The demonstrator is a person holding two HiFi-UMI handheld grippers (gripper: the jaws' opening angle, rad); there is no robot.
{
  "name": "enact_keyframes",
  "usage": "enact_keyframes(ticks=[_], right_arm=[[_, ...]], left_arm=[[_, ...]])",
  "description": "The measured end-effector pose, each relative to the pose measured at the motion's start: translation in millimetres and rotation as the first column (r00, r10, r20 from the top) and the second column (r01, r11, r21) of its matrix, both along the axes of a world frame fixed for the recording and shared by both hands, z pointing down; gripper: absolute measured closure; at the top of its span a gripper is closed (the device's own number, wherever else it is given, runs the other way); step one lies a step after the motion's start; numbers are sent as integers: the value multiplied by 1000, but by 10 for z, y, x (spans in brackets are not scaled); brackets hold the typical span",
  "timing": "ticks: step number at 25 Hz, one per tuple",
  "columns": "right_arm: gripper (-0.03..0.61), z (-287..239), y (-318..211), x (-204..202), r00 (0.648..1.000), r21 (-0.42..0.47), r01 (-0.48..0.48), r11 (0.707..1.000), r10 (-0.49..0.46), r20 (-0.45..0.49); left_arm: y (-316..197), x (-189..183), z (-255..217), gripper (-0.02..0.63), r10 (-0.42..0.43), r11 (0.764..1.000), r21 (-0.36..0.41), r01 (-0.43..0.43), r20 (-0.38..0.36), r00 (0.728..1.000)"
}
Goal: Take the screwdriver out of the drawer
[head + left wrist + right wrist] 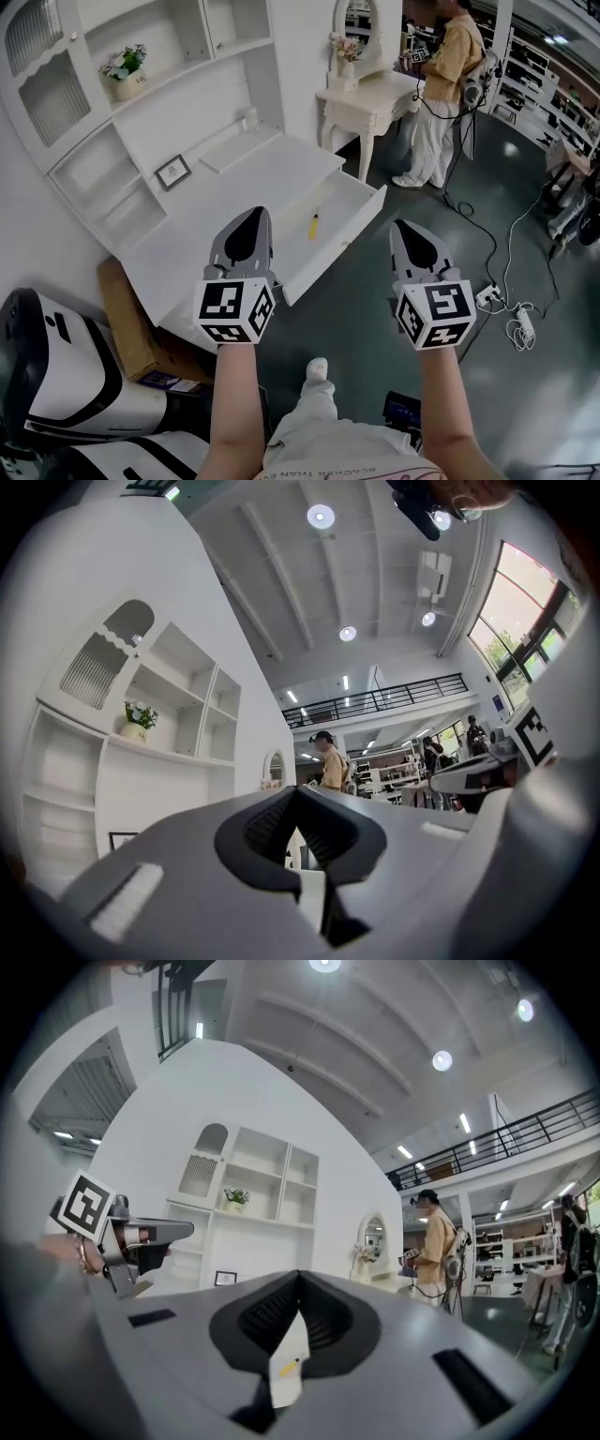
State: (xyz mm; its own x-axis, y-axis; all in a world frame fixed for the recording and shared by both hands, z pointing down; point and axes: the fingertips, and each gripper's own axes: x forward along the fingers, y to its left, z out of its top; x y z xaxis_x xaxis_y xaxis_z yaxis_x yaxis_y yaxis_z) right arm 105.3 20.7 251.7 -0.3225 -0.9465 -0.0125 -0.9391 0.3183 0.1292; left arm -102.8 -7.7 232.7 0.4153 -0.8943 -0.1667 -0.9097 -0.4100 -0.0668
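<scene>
Screwdriver (314, 225), yellow-handled, lies in the open drawer (342, 202) of the white worktop (272, 155). The left hand-held gripper (251, 217) and right hand-held gripper (405, 228) hover near the drawer's front, both closed and empty.

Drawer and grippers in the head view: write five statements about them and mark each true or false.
1. The drawer of the white desk stands open. True.
2. A yellow screwdriver lies inside the drawer. True.
3. The left gripper holds the screwdriver. False: its jaws are together on nothing, and the screwdriver lies apart from it in the drawer.
4. The right gripper has its jaws wide apart. False: they are closed together, with nothing held.
5. A small picture frame stands on the desk. True.
</scene>
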Motion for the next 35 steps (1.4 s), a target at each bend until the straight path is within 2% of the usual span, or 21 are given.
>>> enact_keyframes(ticks=[5, 10, 14, 22, 25, 27, 31, 35], right_arm=[[572, -10, -575, 13, 999, -14, -33, 999, 33, -14], [572, -6, -1172, -41, 998, -21, -66, 998, 66, -16], [571, 67, -1553, -120, 996, -35, -82, 996, 81, -23], [572, 240, -1973, -105, 993, -60, -115, 992, 114, -18], [572, 311, -2063, -74, 993, -68, -117, 991, 116, -16], [571, 370, -2121, -15, 993, -83, -122, 989, 121, -17], [572, 461, -2251, 103, 991, -114, -132, 985, 130, -30], [571, 494, -2411, 157, 991, -125, -130, 984, 128, -25]], left_arm=[[-646, -60, -19, 608, 19, 1000, 3, -19, -37, 999], [-1253, -77, 26, 607, 115, 993, -19, -116, -72, 991], [-1699, -95, 139, 607, 151, 986, -61, -155, -75, 986], [-2152, 62, 384, 607, 228, 969, -91, -229, -17, 973], [-2277, 119, 477, 607, 248, 962, -110, -251, -41, 968], [-2357, 163, 542, 609, 252, 956, -135, -258, -64, 966], [-2521, 245, 658, 607, 219, 961, -168, -220, -22, 975], [-2690, 268, 751, 607, 189, 961, -201, -190, -22, 982]])
